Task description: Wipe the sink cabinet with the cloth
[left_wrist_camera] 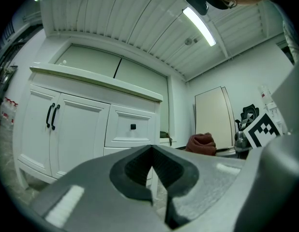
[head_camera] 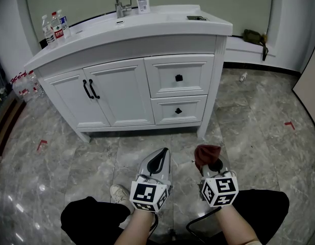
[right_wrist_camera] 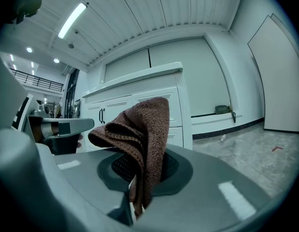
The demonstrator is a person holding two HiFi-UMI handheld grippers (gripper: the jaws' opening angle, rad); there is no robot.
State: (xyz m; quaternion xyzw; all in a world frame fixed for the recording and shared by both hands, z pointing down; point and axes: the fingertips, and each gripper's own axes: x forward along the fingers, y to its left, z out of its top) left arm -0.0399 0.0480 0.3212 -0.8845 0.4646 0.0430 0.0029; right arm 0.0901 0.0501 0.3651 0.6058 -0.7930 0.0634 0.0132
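Note:
The white sink cabinet [head_camera: 132, 80] stands ahead with two doors at left and two drawers at right; it also shows in the left gripper view [left_wrist_camera: 77, 124] and the right gripper view [right_wrist_camera: 140, 105]. A dark red knitted cloth [head_camera: 206, 153] is pinched in my right gripper [head_camera: 208, 160], which is shut on it; the cloth [right_wrist_camera: 140, 134] folds over and sticks up from the jaws. My left gripper [head_camera: 158, 162] is held beside it, low over the floor, shut and empty [left_wrist_camera: 153, 170]. Both grippers are well short of the cabinet.
Water bottles [head_camera: 54, 28] stand on the countertop's left end, with a faucet [head_camera: 115, 1] and a small bottle [head_camera: 143, 4] at the back. More bottles [head_camera: 22, 86] sit on the floor at left. Grey marble floor [head_camera: 259, 131] surrounds the cabinet. A white shoe [head_camera: 119, 193] shows below.

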